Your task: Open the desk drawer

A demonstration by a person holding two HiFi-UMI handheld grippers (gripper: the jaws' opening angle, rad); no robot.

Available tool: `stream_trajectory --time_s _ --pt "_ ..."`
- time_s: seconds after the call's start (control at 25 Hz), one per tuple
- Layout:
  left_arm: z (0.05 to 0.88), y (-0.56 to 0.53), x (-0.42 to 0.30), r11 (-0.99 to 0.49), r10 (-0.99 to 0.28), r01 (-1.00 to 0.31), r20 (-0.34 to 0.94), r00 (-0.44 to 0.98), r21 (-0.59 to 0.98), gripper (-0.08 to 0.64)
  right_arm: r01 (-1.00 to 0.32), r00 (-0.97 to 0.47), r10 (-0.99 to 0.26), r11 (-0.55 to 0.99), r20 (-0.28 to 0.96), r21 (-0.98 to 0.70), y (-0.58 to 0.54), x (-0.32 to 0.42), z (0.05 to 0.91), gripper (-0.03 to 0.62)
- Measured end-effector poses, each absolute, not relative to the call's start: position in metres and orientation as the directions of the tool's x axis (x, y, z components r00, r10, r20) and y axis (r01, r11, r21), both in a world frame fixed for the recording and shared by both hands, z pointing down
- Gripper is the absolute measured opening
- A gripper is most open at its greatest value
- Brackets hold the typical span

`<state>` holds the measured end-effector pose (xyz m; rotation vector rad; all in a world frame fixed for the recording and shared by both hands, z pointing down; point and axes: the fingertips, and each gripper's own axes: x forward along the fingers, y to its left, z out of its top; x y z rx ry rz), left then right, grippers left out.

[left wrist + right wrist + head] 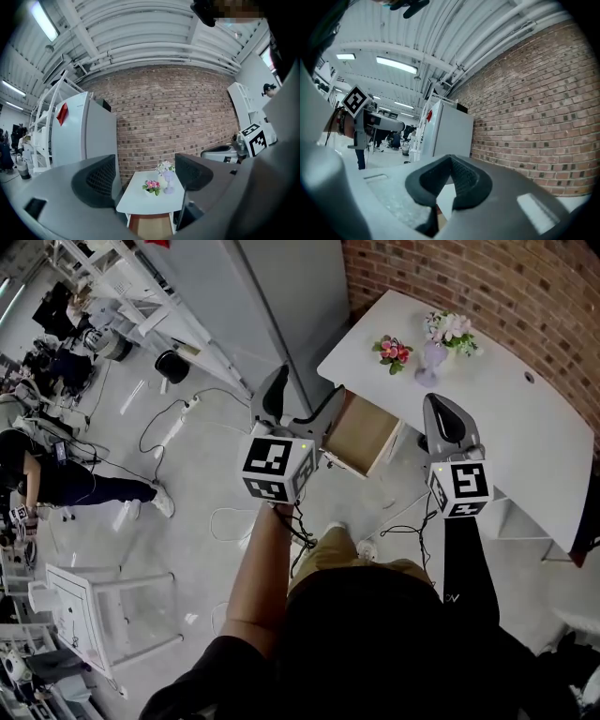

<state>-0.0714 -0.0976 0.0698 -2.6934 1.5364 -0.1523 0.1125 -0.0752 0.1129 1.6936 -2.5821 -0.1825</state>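
Note:
The white desk (506, 409) stands against the brick wall at the upper right. Its drawer (361, 435) stands pulled out at the desk's left end, showing a bare brown bottom. My left gripper (302, 401) hangs in the air just left of the drawer, open, with nothing between its fingers. In the left gripper view the left gripper (145, 176) frames the desk (150, 201) and the drawer (151, 226) farther off. My right gripper (442, 416) hovers over the desk's front edge, right of the drawer. Its pads (461, 176) meet, holding nothing.
On the desk sit a small pot of pink flowers (392, 351) and a lilac vase (433, 360) with pale flowers. A tall white cabinet (281, 296) stands left of the desk. Cables (178, 423) trail over the floor. A person (66, 479) is at the far left.

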Motion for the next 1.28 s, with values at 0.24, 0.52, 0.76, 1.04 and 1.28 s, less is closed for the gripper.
stream_trajectory --time_s 0.24,0.52,0.76,1.04,1.28 --pt "0.073 -0.093 -0.063 -0.527 -0.85 -0.838 0.079 0.521 -0.138 0.38 -0.91 -0.401 -0.915 0.392 -0.048 0.132 -0.077 0.113 0.101 0.0" --pt "0.08 -0.099 -0.08 -0.424 -0.906 -0.891 0.067 0.418 -0.162 0.009 -0.901 -0.42 -0.906 0.409 -0.052 0.145 -0.081 0.107 0.1 0.0" --pt "0.092 -0.098 -0.082 -0.42 -0.907 -0.888 0.104 0.407 -0.186 0.009 -0.898 -0.42 -0.906 0.409 -0.047 0.161 -0.08 0.106 0.099 0.0" --pt "0.092 -0.1 -0.085 -0.407 -0.913 -0.895 0.078 0.4 -0.183 0.009 -0.904 -0.398 -0.916 0.383 -0.046 0.191 -0.079 0.109 0.1 -0.001" --pt "0.091 -0.099 -0.083 -0.409 -0.912 -0.893 0.064 0.404 -0.188 0.009 -0.906 -0.393 -0.918 0.377 -0.048 0.192 -0.078 0.113 0.099 -0.001"
